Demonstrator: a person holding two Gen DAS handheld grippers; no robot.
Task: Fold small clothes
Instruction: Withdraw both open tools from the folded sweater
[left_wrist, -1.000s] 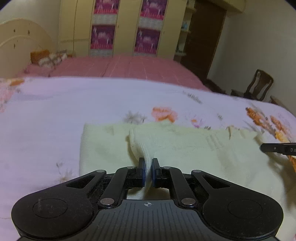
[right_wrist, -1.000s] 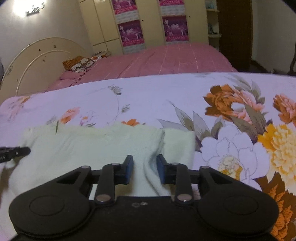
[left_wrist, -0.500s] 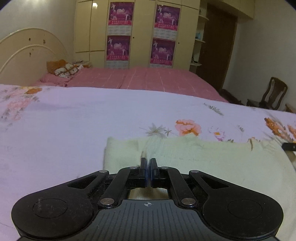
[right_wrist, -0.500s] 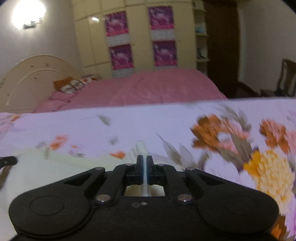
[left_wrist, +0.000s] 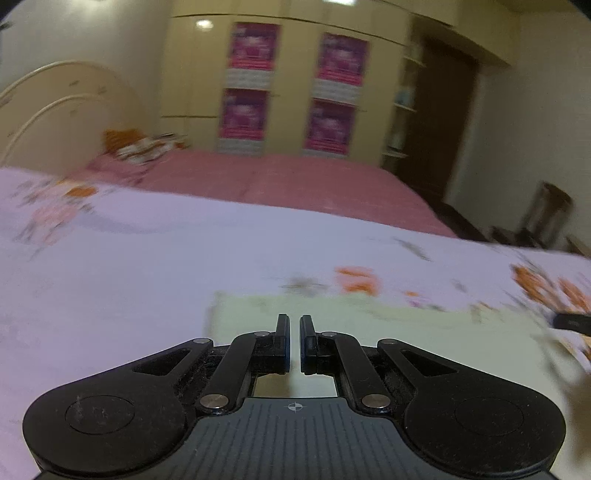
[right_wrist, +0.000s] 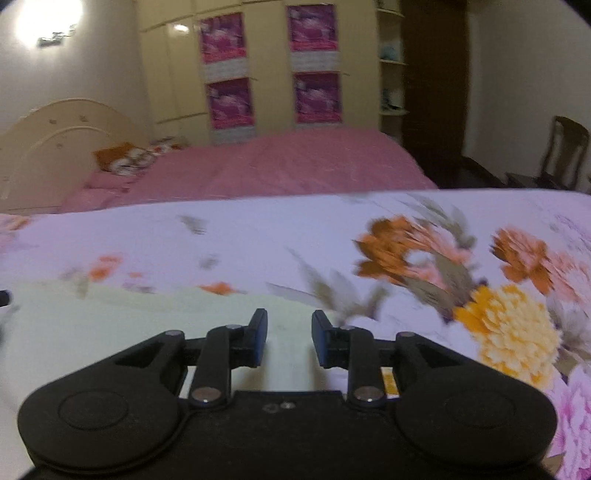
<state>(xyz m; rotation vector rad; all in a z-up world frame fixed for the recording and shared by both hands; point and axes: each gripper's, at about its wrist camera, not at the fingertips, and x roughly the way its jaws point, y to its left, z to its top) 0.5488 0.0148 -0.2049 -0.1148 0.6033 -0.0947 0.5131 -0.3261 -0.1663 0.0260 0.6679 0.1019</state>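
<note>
Pale-yellow cloth flat on floral sheet. Left gripper slightly parted, empty. Right gripper wider apart, empty.

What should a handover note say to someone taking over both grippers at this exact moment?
Left gripper: jaws slightly apart, nothing between them, just above the left part of the pale yellow garment.
Right gripper: jaws wide apart, empty, over the garment's right part near its edge.
Garment: lying flat on the floral bedsheet, stretched left to right between the two grippers. Both views are motion-blurred, so the fabric's layers are hard to read.
Done: neither gripper holds cloth, and the garment looks laid down as a flat strip.
Left: probably at least one more fold, likely end to end; check the layers first.
</note>
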